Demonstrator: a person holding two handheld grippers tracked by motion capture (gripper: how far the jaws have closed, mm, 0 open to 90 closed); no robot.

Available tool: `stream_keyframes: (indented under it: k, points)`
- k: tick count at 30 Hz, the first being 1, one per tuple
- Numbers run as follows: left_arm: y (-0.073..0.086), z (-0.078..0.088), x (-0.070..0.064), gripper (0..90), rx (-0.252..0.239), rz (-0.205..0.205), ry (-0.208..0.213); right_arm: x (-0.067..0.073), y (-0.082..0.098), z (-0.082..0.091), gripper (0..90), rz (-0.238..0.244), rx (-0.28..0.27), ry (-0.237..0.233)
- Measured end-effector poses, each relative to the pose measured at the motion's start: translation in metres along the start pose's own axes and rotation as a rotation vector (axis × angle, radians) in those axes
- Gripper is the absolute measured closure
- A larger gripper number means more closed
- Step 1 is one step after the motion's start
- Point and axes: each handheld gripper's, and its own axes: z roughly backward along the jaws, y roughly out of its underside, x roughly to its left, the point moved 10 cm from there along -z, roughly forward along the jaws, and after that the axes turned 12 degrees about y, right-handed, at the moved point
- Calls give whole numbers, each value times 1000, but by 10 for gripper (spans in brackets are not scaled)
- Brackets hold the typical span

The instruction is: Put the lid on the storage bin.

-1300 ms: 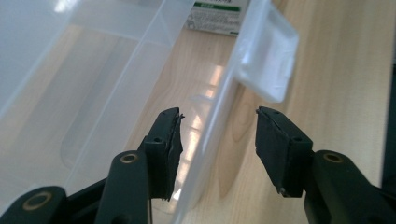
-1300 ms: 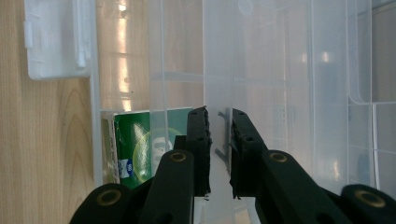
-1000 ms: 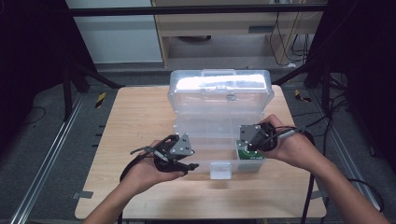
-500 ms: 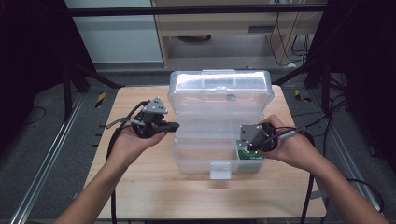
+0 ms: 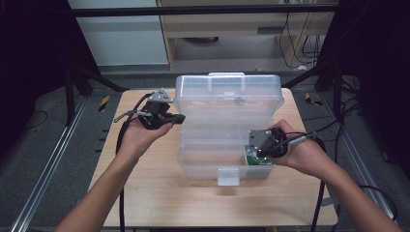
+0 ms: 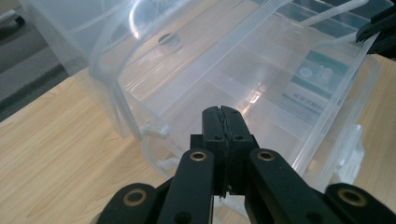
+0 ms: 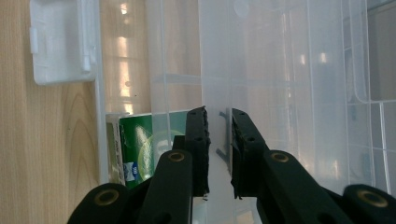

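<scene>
Clear plastic compartment box (image 5: pixel 227 125) open mid-table, right tongs gripping its tray edge

The right gripper (image 7: pixel 218 135) pinches a thin translucent wall near the green packet (image 7: pixel 140 149); a tug could slip it or drag the box. The left gripper (image 6: pixel 223 122), jaws just closed on nothing, hovers at the box's left. The right gripper view shows the white latch (image 7: pixel 60 42) close up.

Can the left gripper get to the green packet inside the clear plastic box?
Probably yes: the lid stands open, so the left gripper could come over the wall. The right gripper crowds the green packet.
</scene>
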Motion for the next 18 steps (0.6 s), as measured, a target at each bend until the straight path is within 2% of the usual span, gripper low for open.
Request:
stream_keyframes:
  k: [9, 12, 18]
  points:
    - [-3, 0, 5, 899, -28, 35, 1, 1, 1, 0, 791, 7, 0, 0]
    - [-4, 6, 6, 899, -49, 58, 5, 2, 1, 0, 791, 7, 0, -4]
    - [-2, 12, 10, 899, -59, 76, -2, 4, 1, 0, 791, 7, 2, -6]
